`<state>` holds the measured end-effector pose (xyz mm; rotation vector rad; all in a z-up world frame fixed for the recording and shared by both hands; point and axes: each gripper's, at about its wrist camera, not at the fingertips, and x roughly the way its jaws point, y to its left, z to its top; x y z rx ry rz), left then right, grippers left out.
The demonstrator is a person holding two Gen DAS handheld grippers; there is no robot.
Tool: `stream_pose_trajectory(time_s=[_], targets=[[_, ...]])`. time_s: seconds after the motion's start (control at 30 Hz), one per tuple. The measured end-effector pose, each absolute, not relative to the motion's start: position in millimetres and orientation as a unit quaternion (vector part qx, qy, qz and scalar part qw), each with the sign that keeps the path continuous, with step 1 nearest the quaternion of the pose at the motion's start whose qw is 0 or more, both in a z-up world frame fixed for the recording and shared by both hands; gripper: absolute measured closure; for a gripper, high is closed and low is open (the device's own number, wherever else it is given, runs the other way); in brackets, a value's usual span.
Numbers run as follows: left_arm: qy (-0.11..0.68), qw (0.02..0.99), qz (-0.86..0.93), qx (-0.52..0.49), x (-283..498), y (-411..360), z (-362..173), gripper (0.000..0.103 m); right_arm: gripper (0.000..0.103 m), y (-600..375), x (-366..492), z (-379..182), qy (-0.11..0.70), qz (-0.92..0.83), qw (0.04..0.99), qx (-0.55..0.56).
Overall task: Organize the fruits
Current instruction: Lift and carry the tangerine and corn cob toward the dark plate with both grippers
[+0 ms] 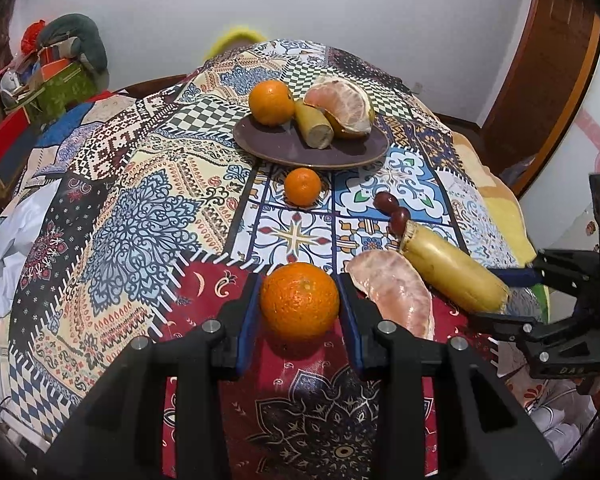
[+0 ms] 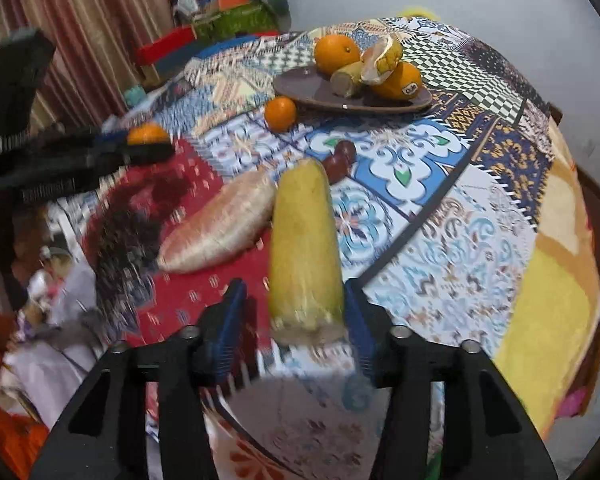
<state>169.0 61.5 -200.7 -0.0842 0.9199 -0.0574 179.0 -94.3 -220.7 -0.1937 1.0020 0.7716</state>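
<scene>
My left gripper (image 1: pixel 300 308) lies low over the red part of the patterned cloth (image 1: pixel 140 216), and its blue pads (image 1: pixel 247 320) stand on both sides of a big orange (image 1: pixel 299 300). The pads are at the skin or just beside it; I cannot tell if they really press. My right gripper (image 2: pixel 294 320) points to the far side, with the near end of a half banana (image 2: pixel 304 248) between its jaws. The right pad (image 2: pixel 356 320) seems to touch the banana, while the left pad stands apart, so the jaws are wide.

A pomelo segment (image 1: pixel 392 292) lies between the two fruits, and two dark grapes (image 1: pixel 392 210) sit at the banana's far end. Farther away a small mandarin (image 1: pixel 302 186) rests just before the brown plate (image 1: pixel 284 144), which carries an orange, a banana piece and a peeled pomelo.

The right view is blurred, and there the left gripper hides most of the big orange.
</scene>
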Motion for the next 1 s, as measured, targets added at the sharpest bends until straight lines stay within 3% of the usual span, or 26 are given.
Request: stream_pose_trajectory(time_s=[0.3,0.33,0.4,1.0], targets=[[0.447,0.893,-0.028,-0.042,166.7,60.9,-203.0,0.066,0.054,-68.6,200.0,-228.1,0.462,0.342,0.813,-0.094],[0.447,0.893,-0.028,-0.043,167.3,61.4,-203.1,0.066,0.062,-68.6,201.0,-228.2,0.461,0.342,0.813,-0.092],[0.447,0.893,-0.027,-0.044,168.7,61.9,-203.4,0.066,0.067,-68.8,203.1,-229.5,0.463,0.338,0.814,-0.093],[0.41,0.911,-0.02,-0.032,195.9,63.6,-176.4,0.066,0.069,-89.5,216.3,-171.9,0.389,0.331,0.859,-0.03]])
